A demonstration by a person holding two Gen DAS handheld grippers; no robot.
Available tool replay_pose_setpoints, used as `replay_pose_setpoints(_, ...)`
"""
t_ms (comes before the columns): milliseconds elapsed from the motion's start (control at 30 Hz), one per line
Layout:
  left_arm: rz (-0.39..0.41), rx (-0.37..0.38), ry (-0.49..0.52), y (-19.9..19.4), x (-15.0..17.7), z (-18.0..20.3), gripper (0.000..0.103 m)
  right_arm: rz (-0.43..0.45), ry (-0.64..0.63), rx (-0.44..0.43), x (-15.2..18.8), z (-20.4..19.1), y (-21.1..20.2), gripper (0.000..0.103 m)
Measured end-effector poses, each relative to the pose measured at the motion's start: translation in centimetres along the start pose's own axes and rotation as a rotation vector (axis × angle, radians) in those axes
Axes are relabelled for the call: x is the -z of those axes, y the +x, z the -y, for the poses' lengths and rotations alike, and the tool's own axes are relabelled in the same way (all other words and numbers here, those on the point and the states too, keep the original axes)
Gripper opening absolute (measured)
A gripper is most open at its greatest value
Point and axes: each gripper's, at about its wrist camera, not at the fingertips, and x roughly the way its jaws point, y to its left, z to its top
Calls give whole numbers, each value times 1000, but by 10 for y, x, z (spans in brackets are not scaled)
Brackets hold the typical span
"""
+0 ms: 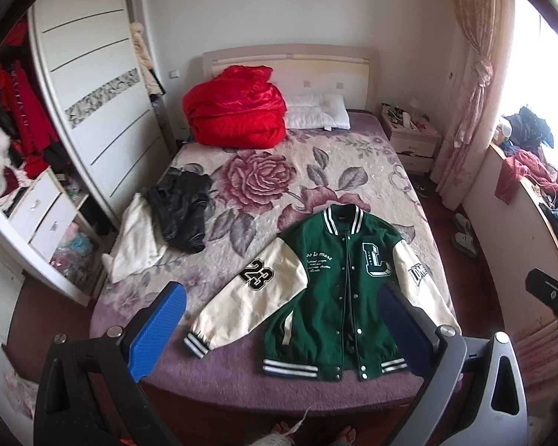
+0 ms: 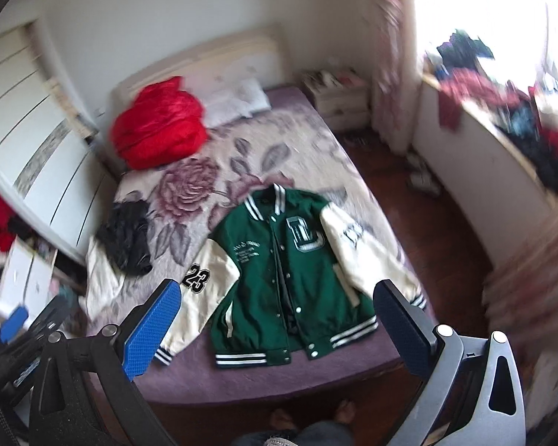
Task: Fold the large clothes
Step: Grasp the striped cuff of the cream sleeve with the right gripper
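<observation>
Nearest the cameras, both pairs of tongs are seen held above the foot of the bed. The left tongs (image 1: 290, 329) are spread wide with nothing between the blue pads, and the right tongs (image 2: 279, 329) are likewise parted and empty. Bare toes (image 2: 344, 414) of the person are glimpsed on the dark wooden floor below.

Just beyond, the green varsity jacket (image 1: 331, 293) is laid flat and face up at the foot of the bed (image 1: 212, 371), snapped shut, collar pointing toward the headboard. Its cream sleeves are spread outward; the one bearing the "23" patch (image 1: 256, 275) is angled toward the bed's near left corner.

Further left, a black garment (image 1: 180, 213) is heaped partly over a cream cloth (image 1: 135, 245). At the far end, a red quilt (image 1: 236, 111) is bundled beside a white pillow (image 1: 318, 111), against the headboard.
</observation>
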Motion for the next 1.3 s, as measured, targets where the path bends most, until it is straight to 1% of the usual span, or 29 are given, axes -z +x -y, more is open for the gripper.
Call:
replay_pose_setpoints(67, -13, 3, 24, 34, -2, 2, 103, -42, 91, 7, -6, 25, 39, 103)
replay_pose_setpoints(100, -23, -9, 34, 49, -3, 4, 103, -70, 135, 13, -8, 38, 61, 101)
replay_pose_setpoints(133, -41, -24, 50, 68, -2, 8, 103, -91, 166, 17, -12, 50, 80, 97)
replay_pose_setpoints(167, -60, -27, 65, 86, -1, 14, 103, -124, 199, 30, -13, 65, 101, 89)
replay_pose_setpoints(233, -84, -44, 82, 118, 4, 22, 103, -190, 248, 58, -9, 98, 147, 82)
replay_pose_setpoints(300, -121, -52, 100, 151, 11, 33, 103, -239, 310, 106, -3, 136, 194, 82)
replay_pose_setpoints(400, -186, -79, 115, 203, 24, 53, 103, -305, 426, 130, 12, 199, 263, 82)
replay_pose_setpoints(500, -252, -123, 133, 259, 42, 77, 103, -385, 565, 125, 41, 273, 334, 82)
replay_pose_setpoints(533, -283, -139, 140, 280, 50, 87, 103, -419, 639, 113, 61, 303, 366, 82)
replay_pose_setpoints(600, -337, -168, 143, 316, 64, 103, 103, -478, 770, 110, 98, 351, 415, 82)
replay_pose_setpoints(667, -395, -174, 131, 357, 84, 119, 103, -517, 903, 63, 141, 389, 461, 82)
replay_pose_setpoints(700, -417, -175, 128, 371, 92, 124, 103, -531, 964, 36, 161, 406, 482, 82)
replay_pose_setpoints(733, -446, -171, 122, 391, 102, 131, 103, -530, 1027, 0, 179, 419, 501, 82)
replay_pose_setpoints(800, -487, -179, 127, 421, 119, 144, 103, -499, 1145, -54, 209, 436, 530, 82)
replay_pose_setpoints(833, -506, -185, 134, 435, 126, 149, 103, -463, 1199, -89, 220, 441, 541, 82)
replay_pose_setpoints(900, -538, -190, 148, 462, 139, 162, 103, -401, 1278, -113, 232, 446, 554, 82)
replay_pose_setpoints(933, -547, -196, 160, 472, 143, 168, 103, -326, 1322, -150, 234, 450, 562, 82)
replay_pose_setpoints(967, -552, -193, 168, 481, 146, 174, 103, -276, 1338, -154, 232, 452, 566, 82)
replay_pose_setpoints(1033, -543, -185, 180, 497, 146, 183, 103, -170, 1356, -146, 224, 455, 573, 82)
replay_pose_setpoints(1100, -538, -184, 206, 508, 148, 192, 103, -91, 1355, -130, 218, 458, 582, 82)
replay_pose_setpoints(1133, -537, -180, 212, 516, 147, 197, 103, -50, 1363, -131, 217, 459, 588, 79)
replay_pose_setpoints(1200, -540, -178, 225, 529, 147, 203, 103, 6, 1379, -133, 214, 458, 596, 59)
replay_pose_setpoints(1233, -543, -180, 232, 534, 146, 206, 103, 43, 1378, -155, 212, 460, 600, 31)
replay_pose_setpoints(1267, -542, -178, 229, 539, 144, 208, 103, 72, 1371, -177, 206, 458, 599, 24)
replay_pose_setpoints(1300, -538, -176, 223, 542, 141, 209, 103, 100, 1354, -172, 199, 459, 600, 23)
